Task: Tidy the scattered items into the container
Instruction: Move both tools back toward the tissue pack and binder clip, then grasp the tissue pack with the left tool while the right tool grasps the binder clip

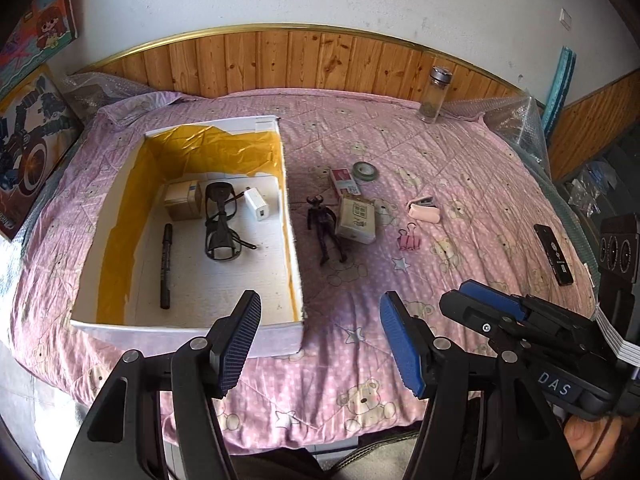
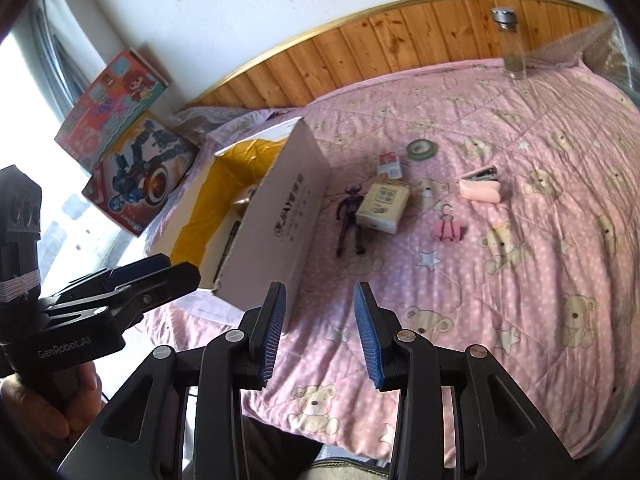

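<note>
A white box (image 1: 291,216) lined with yellow paper lies on the left of the pink quilt; in it are a black marker (image 1: 166,266), dark glasses (image 1: 220,220), a white charger (image 1: 256,204) and a small beige carton (image 1: 184,200). Right of it lie a dark figurine (image 1: 326,228), a cream box (image 1: 357,218), a red-white pack (image 1: 344,182), a tape roll (image 1: 365,171), a pink stapler (image 1: 424,210), a pink binder clip (image 1: 409,240) and a black flat bar (image 1: 554,254). My left gripper (image 1: 320,336) hovers open over the box's near right corner. My right gripper (image 2: 320,332) is open, empty, near the quilt's front, facing the figurine (image 2: 350,216).
A glass bottle (image 1: 436,94) with a metal cap stands at the back right by the wooden panelling. Two colourful toy boxes (image 2: 140,172) lean at the left beyond the box. Bubble wrap (image 1: 516,120) bunches at the back right corner. A hand (image 2: 48,400) holds the left gripper's handle.
</note>
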Available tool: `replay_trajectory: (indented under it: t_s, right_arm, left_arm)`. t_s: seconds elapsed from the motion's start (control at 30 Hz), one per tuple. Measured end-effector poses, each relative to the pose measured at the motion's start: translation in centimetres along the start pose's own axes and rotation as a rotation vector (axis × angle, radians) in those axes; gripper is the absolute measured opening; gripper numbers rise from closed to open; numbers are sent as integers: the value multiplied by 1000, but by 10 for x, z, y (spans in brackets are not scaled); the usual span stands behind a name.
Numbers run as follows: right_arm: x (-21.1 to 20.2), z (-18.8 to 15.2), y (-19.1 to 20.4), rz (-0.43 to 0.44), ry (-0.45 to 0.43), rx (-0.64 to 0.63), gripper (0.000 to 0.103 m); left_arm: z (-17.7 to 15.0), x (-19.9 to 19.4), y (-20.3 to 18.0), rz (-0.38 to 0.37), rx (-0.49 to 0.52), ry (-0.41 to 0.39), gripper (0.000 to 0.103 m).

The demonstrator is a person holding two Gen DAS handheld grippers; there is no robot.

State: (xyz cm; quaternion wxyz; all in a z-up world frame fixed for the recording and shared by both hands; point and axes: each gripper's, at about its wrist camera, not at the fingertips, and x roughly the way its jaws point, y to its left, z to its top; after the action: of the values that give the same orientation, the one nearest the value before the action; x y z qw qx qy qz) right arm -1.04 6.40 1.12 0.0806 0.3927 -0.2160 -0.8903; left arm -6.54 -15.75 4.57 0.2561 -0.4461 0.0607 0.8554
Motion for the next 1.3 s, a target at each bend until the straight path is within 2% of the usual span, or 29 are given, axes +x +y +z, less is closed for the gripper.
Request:
replay_trajectory:
  t_s: [0.23,0.43,0.57,0.67,0.77,0.93,1.1,1.17,1.3]
  right_arm:
    - [3,7,-47,-49,4,94,38]
    - [15,16,-74,-93,26,122,38]
    - [36,30,-85,-123,45,113,38]
    - [58,41,-89,-151,66,94,41]
    - [83,48,-94,-173,97,81,45]
    - [121,54,-101,-209,125,56,46]
    - [152,52,-102,-253,135,-18,46]
    - [154,52,-101,-287,120,-56,35]
    - [144,52,-111,-295,114,-19,35]
  left_arm:
    - [17,42,-43,-59,43,43,66]
    - [37,88,-63,-59,59,73,67]
    - [48,125,-61,-25,46,99,68]
    - [56,151,-52,5,-8,111,68]
    - [64,170,-40,5,-80,122,68]
    - [71,191,-26,7,-130,132,68]
    - [73,207,-25,-16,-134,145,68]
    - [74,214,-29,-19,-113,150,68]
    - [73,232,-34,-3,-70,164,68]
